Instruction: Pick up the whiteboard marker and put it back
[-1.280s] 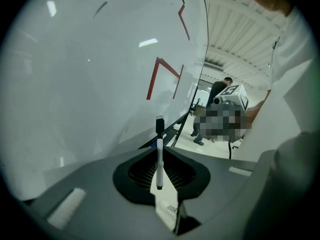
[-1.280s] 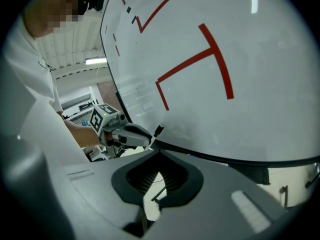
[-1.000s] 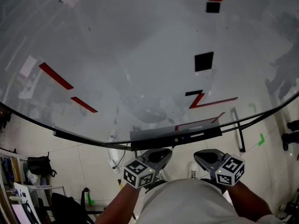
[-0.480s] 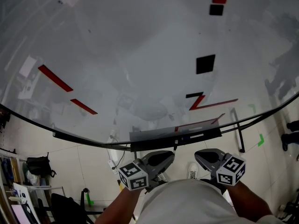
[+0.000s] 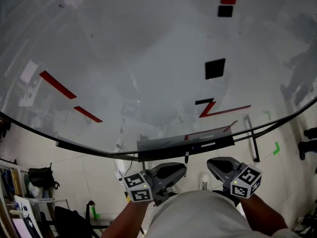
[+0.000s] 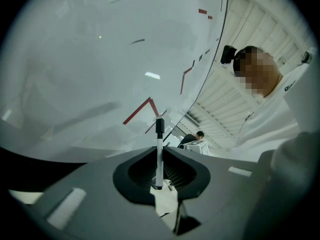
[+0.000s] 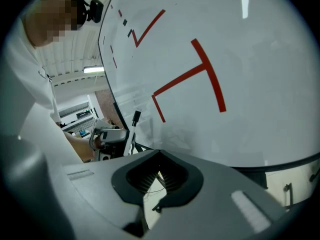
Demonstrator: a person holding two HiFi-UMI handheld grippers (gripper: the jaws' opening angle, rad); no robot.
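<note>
A whiteboard marker [image 6: 159,156], white with a black cap, stands upright between the jaws of my left gripper [image 6: 159,174], which is shut on its lower body. From the right gripper view the marker [image 7: 134,126] sticks up out of the left gripper [image 7: 116,136]. In the head view both grippers hang low in front of my body, below the whiteboard's tray [image 5: 185,144]: the left gripper [image 5: 174,170] and the right gripper [image 5: 219,164]. The right gripper [image 7: 159,178] has its jaws together with nothing between them. The marker itself is hard to make out in the head view.
The large whiteboard [image 5: 148,58] carries red lines and black squares [image 5: 215,68]. Its stand's leg [image 5: 251,138] reaches onto the tiled floor at the right. Bags and clutter [image 5: 42,175] sit on the floor at the lower left.
The left gripper has shifted a little down and left and turned, its marker cube now facing more sideways. The right gripper has barely moved.
</note>
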